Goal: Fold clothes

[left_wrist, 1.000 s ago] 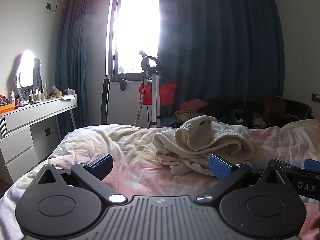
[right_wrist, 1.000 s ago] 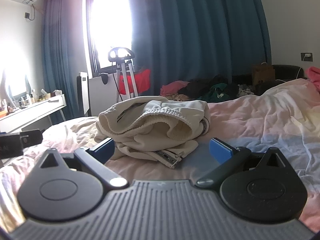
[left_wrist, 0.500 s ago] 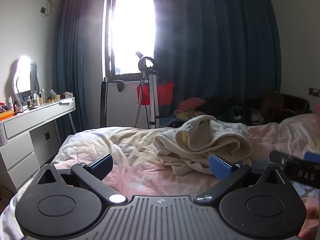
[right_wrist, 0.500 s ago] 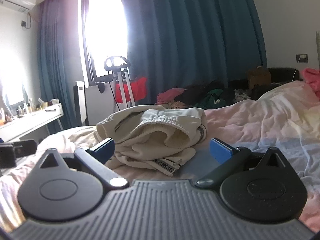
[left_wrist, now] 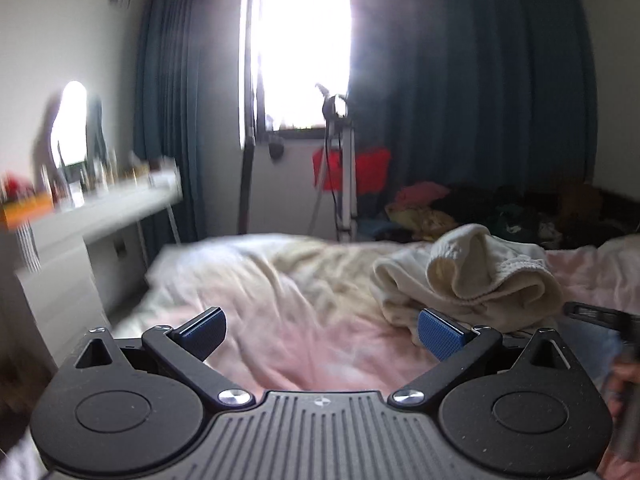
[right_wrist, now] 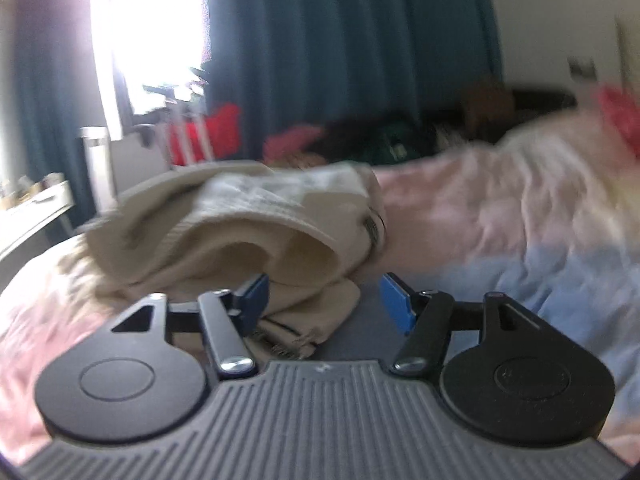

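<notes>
A crumpled cream garment (left_wrist: 468, 280) lies in a heap on the pink and cream bedsheet (left_wrist: 304, 312). My left gripper (left_wrist: 322, 332) is open above bare sheet, with the heap ahead of its right finger. In the blurred right wrist view, my right gripper (right_wrist: 325, 298) is at the near edge of the cream garment (right_wrist: 240, 220). Its jaws are closing with the garment's lower fold and zip edge between them. The left pad (right_wrist: 254, 296) is against the cloth and the right pad (right_wrist: 396, 300) stands apart from it. Part of the right gripper (left_wrist: 592, 314) and a hand (left_wrist: 624, 380) show in the left wrist view.
A white dressing table (left_wrist: 104, 216) with a lit mirror stands left of the bed. Beyond the bed's far edge are a metal stand (left_wrist: 340, 184), a red bag (left_wrist: 372, 168) and a pile of mixed clothes (left_wrist: 480, 208) under dark curtains.
My right gripper has pushed forward and down to the garment's near edge and its jaws have narrowed around the fold. My left gripper has shifted left, so the heap now sits further right.
</notes>
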`<state>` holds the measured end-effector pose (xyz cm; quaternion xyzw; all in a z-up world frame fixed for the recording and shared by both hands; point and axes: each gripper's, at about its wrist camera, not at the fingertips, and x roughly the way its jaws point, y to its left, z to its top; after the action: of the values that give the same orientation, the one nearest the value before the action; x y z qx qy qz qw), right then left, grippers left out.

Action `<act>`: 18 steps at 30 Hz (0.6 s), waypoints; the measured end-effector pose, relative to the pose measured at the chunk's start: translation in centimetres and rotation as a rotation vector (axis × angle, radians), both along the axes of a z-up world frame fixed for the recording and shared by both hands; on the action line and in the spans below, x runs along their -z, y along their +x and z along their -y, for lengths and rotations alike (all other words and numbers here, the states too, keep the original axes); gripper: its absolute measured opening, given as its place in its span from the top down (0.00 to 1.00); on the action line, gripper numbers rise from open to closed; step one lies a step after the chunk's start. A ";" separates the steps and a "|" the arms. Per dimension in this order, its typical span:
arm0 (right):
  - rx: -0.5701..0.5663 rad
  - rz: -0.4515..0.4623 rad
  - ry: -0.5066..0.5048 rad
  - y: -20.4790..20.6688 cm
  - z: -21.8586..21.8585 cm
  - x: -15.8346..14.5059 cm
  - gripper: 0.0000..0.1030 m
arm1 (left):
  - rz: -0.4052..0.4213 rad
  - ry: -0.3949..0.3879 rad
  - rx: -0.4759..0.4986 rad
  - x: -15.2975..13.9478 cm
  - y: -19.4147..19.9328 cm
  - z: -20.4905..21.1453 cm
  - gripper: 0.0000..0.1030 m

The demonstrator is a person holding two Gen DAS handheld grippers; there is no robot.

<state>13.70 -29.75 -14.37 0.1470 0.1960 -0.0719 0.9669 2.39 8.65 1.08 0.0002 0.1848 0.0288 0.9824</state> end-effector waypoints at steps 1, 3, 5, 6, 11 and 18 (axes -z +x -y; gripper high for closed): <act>0.014 -0.014 0.041 1.5 0.5 0.8 0.41 | -0.010 -0.016 0.006 0.4 0.5 -0.4 0.00; 0.043 -0.034 0.110 4.2 1.4 2.2 0.50 | -0.018 -0.035 0.010 1.2 1.7 -0.7 0.00; 0.062 -0.026 0.157 6.5 1.7 3.3 0.59 | -0.030 -0.061 0.014 2.0 3.0 -0.9 0.00; 0.067 -0.005 0.170 7.4 1.8 3.5 0.80 | -0.039 -0.079 0.022 2.6 3.7 -1.0 0.01; 0.111 0.053 0.078 10.4 1.1 3.2 0.84 | -0.080 -0.132 0.056 5.1 6.8 -1.1 0.13; 0.094 0.099 -0.082 7.3 -0.1 -0.5 0.87 | -0.095 -0.210 0.087 5.5 7.2 -1.4 0.12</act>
<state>20.97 -29.63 -13.83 0.1196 0.1375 -0.1180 0.9761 9.57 10.06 -4.46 -0.0933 0.2331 -0.0336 0.9674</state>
